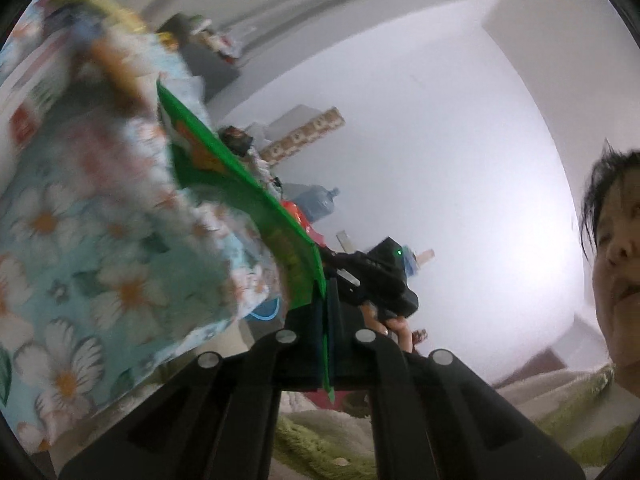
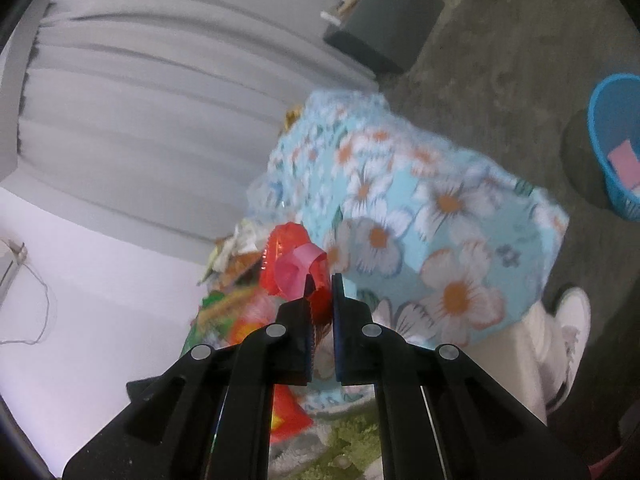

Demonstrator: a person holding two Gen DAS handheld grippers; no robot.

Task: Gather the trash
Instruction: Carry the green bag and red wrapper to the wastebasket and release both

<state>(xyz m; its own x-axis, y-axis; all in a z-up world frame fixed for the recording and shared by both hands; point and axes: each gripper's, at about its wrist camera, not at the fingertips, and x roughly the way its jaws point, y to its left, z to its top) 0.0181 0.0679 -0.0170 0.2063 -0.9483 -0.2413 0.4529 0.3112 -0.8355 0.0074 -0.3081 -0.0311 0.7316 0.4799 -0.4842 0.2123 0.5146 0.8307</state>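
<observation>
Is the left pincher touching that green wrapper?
Touching. In the left wrist view, the left gripper is shut on the green wrapper, whose thin edge runs down between the two closed fingers.

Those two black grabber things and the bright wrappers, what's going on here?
A person is picking up litter with a handheld gripper in each hand. The left gripper is shut on a flat green wrapper. The right gripper is pinching a crumpled red and pink wrapper. More wrappers lie beside a table with a blue floral cloth. A blue basket stands on the floor nearby.
</observation>
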